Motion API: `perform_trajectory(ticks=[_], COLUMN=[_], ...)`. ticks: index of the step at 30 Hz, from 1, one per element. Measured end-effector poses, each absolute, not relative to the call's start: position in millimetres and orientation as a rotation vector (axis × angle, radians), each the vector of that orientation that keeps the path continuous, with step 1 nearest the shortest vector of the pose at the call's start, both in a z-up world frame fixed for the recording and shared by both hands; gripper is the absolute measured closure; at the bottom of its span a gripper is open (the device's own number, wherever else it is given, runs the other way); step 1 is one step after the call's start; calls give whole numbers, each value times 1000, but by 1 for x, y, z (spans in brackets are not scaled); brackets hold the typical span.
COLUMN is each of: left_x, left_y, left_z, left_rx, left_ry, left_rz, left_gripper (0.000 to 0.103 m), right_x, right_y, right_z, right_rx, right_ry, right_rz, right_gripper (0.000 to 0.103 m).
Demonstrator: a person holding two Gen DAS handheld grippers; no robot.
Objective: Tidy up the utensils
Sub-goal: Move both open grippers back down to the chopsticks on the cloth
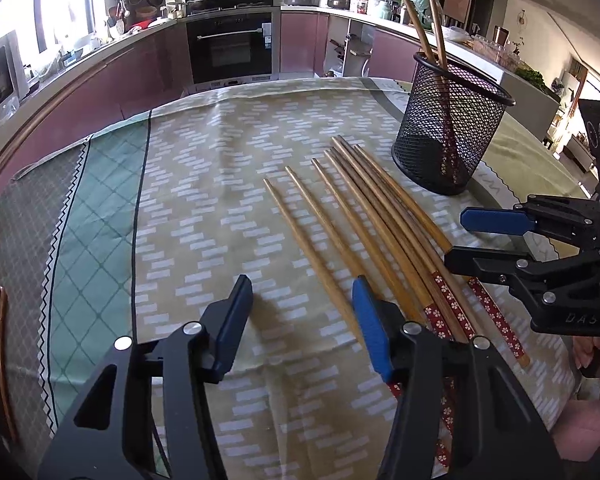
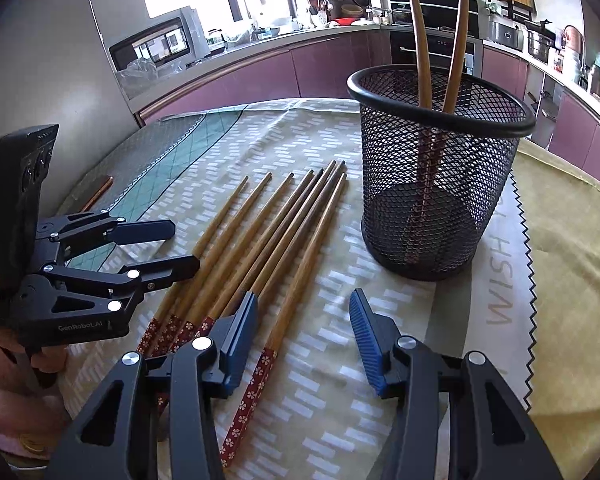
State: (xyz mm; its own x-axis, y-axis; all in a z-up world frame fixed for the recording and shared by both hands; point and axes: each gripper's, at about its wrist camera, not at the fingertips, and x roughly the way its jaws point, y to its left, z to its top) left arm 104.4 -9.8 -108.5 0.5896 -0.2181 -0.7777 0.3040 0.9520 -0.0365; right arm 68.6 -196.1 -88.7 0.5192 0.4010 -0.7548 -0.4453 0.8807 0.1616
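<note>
Blue-padded fingers of the left gripper (image 1: 302,320) fill the bottom of the left wrist view, spread apart with nothing between them but bare tablecloth (image 1: 204,152); the right-hand pad rests over the handle end of the leftmost chopstick without pinching it, as far as can be told. Just beyond lies a fan of loose wooden chopsticks (image 1: 364,216) on the patterned cloth, their plain tapered tips pointing away toward the kitchen and their red flower-printed handle ends nearest the grippers. I count about seven or eight of them, several touching side by side on the right of the fan, two lying a little apart on the left. From the right wrist view, the right gripper (image 2: 302,336) hovers low over the same bundle, jaws apart and holding nothing; one chopstick, the rightmost of the row, runs on the cloth between its two fingers, with its red handle lying just beside the left pad. Whether that pad touches it cannot be told. A black mesh holder (image 2: 440,184) stands upright on the table beyond the chopsticks and to their right, near but not touching them. Two chopsticks in the holder (image 2: 420,40) stand handle-end down, leaning apart in a V above the rim. Behind the table runs a kitchen counter (image 1: 100,44) with purple cabinet fronts and a built-in oven (image 1: 230,46).
</note>
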Motion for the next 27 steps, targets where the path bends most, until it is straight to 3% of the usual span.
perform_trajectory(ticks=[8,17,21,24,27], left_x=[112,115,115,114,114], left_y=[-9,-7,-6,-5,-5], left_z=[-108,-108,-108,-109,-109], left_rx=[102,88,80,72,53], left_ry=[889,889,888,887,890], left_rz=[-299,-297,-295,-286,-286], left_gripper=[71,73,73,78,85], right_x=[77,79,81,82,82], right_y=[-194,-181,-184,-185,-184], right_z=[-90,-91,-91,-92,-92], right_rx=[-59,-125,-108,-96,-89], right_ry=[899,890,892,894,895], right_rz=[487,453,450,458,461], right_gripper=[69,73,81,91,92])
